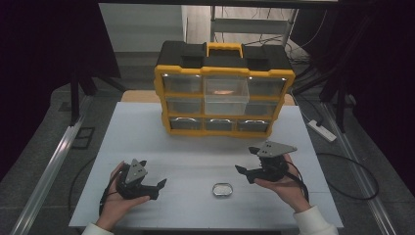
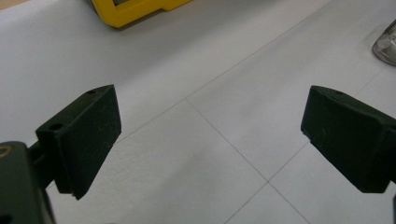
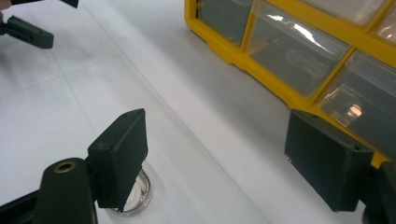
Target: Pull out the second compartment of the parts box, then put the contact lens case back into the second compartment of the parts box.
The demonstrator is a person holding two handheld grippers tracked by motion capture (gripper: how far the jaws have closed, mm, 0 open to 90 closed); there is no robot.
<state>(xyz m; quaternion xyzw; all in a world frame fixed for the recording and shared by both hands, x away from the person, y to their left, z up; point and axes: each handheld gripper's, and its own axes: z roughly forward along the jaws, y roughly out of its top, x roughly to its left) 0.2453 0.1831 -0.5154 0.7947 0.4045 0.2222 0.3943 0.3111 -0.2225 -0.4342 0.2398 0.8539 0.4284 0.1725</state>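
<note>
**Both hand-held grippers open and low over the near worktop, small dish between them**

The left hand-held gripper [image 1: 155, 188] sits cradled in an upturned palm close to the worktop's [image 1: 195, 152] near left corner, its jaws aimed toward the right edge and spread wide with nothing between them; in its own view bare white surface shows between the pads.

The small clear dish [image 1: 222, 189] lies flat near the near edge, about midway between the two tools and touched by neither. It is a slightly oval shape, with its longer side running left to right along the near edge.

The right hand-held gripper [image 1: 247, 164] rests in the other palm, toward the near right corner, jaws pointing leftward, wide apart and empty.

The yellow drawer organiser [image 1: 225, 129] stands upright at the far edge, one middle drawer [image 1: 226, 95] pulled out toward the person.
</note>
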